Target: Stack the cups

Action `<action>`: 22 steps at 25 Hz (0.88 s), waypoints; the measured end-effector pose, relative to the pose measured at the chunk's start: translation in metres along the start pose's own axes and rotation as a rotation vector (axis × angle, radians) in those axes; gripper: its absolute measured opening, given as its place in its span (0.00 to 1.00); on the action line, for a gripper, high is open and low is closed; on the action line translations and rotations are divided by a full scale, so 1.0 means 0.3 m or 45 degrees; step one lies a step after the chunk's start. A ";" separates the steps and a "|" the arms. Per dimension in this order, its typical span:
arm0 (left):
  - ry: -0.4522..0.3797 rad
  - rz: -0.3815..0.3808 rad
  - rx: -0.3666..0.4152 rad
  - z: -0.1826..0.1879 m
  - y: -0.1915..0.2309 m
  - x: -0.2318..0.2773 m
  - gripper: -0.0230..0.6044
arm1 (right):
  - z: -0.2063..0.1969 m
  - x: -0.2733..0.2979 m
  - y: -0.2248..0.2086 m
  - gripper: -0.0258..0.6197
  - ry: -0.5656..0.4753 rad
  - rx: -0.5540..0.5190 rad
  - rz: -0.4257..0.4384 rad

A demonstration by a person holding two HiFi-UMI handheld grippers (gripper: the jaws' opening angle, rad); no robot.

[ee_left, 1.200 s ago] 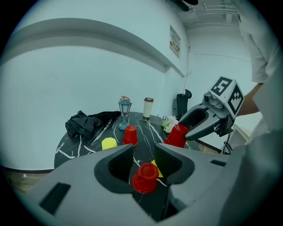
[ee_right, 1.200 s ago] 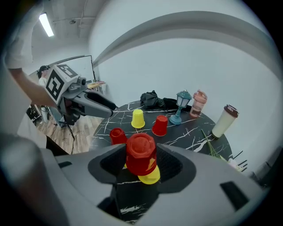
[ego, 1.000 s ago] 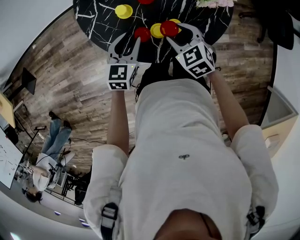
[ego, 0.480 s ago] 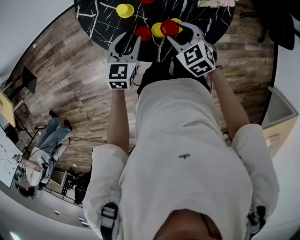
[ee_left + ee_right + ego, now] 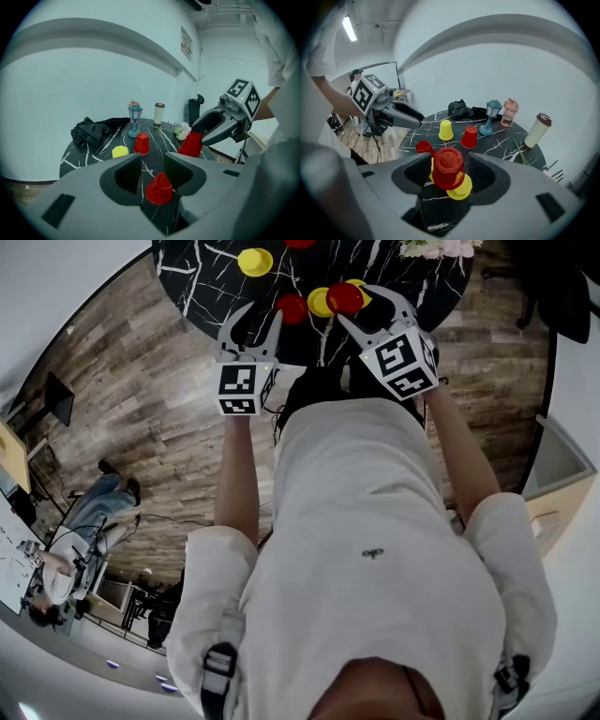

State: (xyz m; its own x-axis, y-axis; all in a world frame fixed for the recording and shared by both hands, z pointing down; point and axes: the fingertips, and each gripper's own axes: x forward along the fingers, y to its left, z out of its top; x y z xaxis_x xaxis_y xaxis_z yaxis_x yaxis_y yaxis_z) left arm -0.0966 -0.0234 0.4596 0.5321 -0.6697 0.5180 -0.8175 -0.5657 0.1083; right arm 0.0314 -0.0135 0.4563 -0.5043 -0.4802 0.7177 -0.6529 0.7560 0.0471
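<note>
Upside-down cups stand on the black marble table (image 5: 206, 277). In the right gripper view a red cup (image 5: 448, 168) sits capped over a yellow cup (image 5: 462, 187), with a second yellow cup (image 5: 432, 165) just behind. My right gripper (image 5: 449, 172) straddles this red cup; its jaws have just been opening and the pads stand slightly off the cup's sides. My left gripper (image 5: 152, 171) is open, and another red cup (image 5: 159, 188) stands on the table just ahead of its jaws. Further back stand a lone red cup (image 5: 141, 143) and a yellow cup (image 5: 120, 151).
At the table's far side are a blue lantern (image 5: 492, 112), a pink bottle (image 5: 508, 112), a lidded coffee cup (image 5: 537, 130), a black cloth (image 5: 93, 129) and some flowers (image 5: 183, 131). Wooden floor (image 5: 141, 427) surrounds the round table. A person sits at the lower left of the head view.
The right gripper's jaws stand slightly wider around the red cup on the yellow one. Both hands stay in place.
</note>
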 end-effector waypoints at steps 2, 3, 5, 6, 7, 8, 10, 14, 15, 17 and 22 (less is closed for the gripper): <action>-0.006 0.009 -0.001 0.005 0.014 0.004 0.28 | 0.014 -0.010 -0.001 0.43 -0.012 0.003 -0.004; -0.010 0.016 -0.002 0.008 0.022 0.007 0.28 | 0.021 -0.015 -0.002 0.43 -0.015 0.002 -0.008; -0.017 0.028 -0.004 0.014 0.037 0.014 0.28 | 0.031 -0.024 -0.005 0.43 -0.021 0.001 -0.016; -0.019 0.032 -0.004 0.016 0.043 0.020 0.28 | 0.036 -0.028 -0.007 0.43 -0.025 0.004 -0.019; -0.019 0.035 -0.003 0.016 0.049 0.026 0.28 | 0.041 -0.032 -0.009 0.43 -0.029 0.009 -0.023; -0.018 0.037 0.001 0.016 0.054 0.033 0.28 | 0.046 -0.036 -0.011 0.43 -0.033 0.014 -0.026; -0.014 0.042 0.015 0.013 0.065 0.046 0.28 | 0.055 -0.043 -0.013 0.43 -0.040 0.020 -0.033; -0.018 0.052 0.022 0.022 0.088 0.074 0.28 | 0.072 -0.059 -0.017 0.43 -0.047 0.035 -0.045; -0.020 0.054 0.020 0.024 0.094 0.081 0.28 | 0.075 -0.064 -0.019 0.43 -0.048 0.039 -0.048; -0.022 0.059 0.014 0.026 0.108 0.096 0.29 | 0.077 -0.071 -0.023 0.43 -0.047 0.047 -0.054; -0.042 0.087 -0.023 0.027 0.148 0.130 0.32 | 0.078 -0.082 -0.032 0.42 -0.033 0.052 -0.067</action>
State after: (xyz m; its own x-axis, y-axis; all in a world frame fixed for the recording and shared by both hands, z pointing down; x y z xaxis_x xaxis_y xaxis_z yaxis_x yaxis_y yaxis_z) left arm -0.1103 -0.0784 0.4775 0.4817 -0.7222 0.4964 -0.8558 -0.5095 0.0891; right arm 0.0370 -0.0194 0.4217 -0.4830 -0.5307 0.6965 -0.7010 0.7110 0.0556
